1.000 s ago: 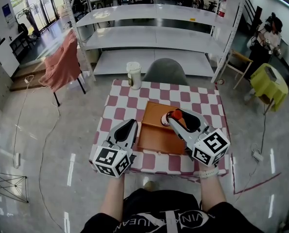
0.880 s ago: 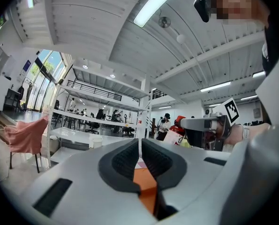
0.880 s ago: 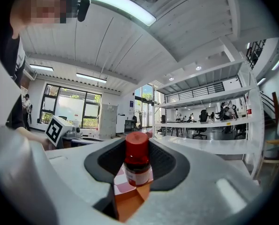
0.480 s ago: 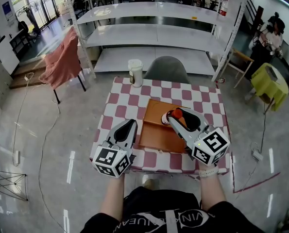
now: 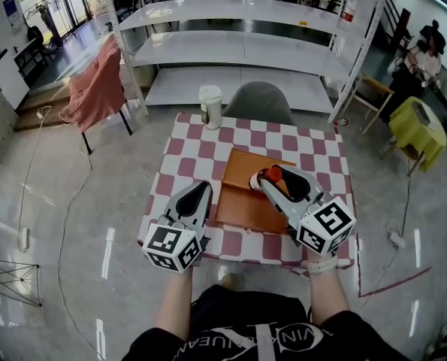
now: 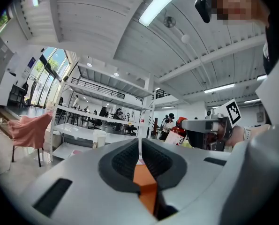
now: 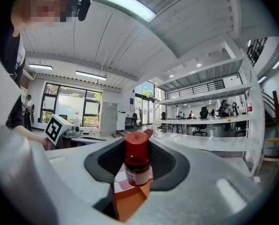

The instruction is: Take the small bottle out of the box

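A small bottle [image 5: 273, 174] with a red cap and a white label stands upright between the jaws of my right gripper [image 5: 268, 180], which is shut on it. It hangs over the right part of the flat orange box [image 5: 242, 201] on the checkered table [image 5: 179, 164]. The right gripper view shows the bottle [image 7: 138, 163] gripped at its body, with the orange box [image 7: 127, 203] below. My left gripper [image 5: 200, 192] is shut on nothing at the box's left edge. In the left gripper view its jaws [image 6: 140, 156] meet, and the right gripper [image 6: 209, 130] is at the right.
A white lidded cup [image 5: 209, 106] stands at the table's far left corner. A grey chair [image 5: 259, 104] is behind the table, with white shelving [image 5: 238, 51] beyond it. A pink cloth [image 5: 95, 89] hangs over a chair at the left.
My right gripper keeps the bottle over the box much as before. Only the head view has shifted slightly; the left gripper has not moved.
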A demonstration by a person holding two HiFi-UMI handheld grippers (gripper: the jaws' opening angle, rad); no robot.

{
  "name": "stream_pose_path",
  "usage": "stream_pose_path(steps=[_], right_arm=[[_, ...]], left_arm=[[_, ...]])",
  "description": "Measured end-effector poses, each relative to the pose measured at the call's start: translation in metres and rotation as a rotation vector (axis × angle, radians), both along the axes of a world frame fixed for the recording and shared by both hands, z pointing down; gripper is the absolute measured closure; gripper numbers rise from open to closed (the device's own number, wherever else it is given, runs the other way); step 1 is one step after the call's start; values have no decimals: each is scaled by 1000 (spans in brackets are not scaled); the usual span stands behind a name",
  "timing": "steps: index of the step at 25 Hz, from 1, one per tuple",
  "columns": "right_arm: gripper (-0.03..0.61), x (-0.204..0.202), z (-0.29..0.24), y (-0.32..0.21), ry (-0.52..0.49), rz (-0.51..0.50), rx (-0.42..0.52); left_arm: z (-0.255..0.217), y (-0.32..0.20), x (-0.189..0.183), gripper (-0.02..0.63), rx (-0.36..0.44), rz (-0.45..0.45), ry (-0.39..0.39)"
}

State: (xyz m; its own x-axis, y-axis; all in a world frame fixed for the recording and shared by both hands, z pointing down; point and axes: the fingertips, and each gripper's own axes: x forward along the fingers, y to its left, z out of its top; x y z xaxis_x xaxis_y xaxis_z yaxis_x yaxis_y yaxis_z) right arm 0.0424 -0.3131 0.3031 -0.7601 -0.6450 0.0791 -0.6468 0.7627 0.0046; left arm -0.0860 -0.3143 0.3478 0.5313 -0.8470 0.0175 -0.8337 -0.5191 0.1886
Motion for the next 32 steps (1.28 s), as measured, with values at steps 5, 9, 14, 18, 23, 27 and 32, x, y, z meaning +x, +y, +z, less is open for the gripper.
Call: stream_pose_path(steps=[5,9,14,18,23,27,32], right_arm=[[437,-4,-3,1,3,-20,8],[437,-4,-1,-1,4,-20,5],[437,-1,-1,-2,-1,-20,1],[437,1,-1,-3,-1,-11,-2],[437,2,-3,-4,-2,-11,5],[437,3,-2,-5,-2,-12,8],[437,7,-1,-6,-5,-4,2]], left_arm=[[-2,0,0,590,-4,-5,9],[-1,-1,1,589,-2,-2,13],[-2,-2,2,591,-2,0,17],[-1,-3,1,589,-4,-2,19],[-2,-4,2,591,-4,0,28],[-1,-6,4,589,-8,2,28],[0,-7,6,589,-10,1,26]])
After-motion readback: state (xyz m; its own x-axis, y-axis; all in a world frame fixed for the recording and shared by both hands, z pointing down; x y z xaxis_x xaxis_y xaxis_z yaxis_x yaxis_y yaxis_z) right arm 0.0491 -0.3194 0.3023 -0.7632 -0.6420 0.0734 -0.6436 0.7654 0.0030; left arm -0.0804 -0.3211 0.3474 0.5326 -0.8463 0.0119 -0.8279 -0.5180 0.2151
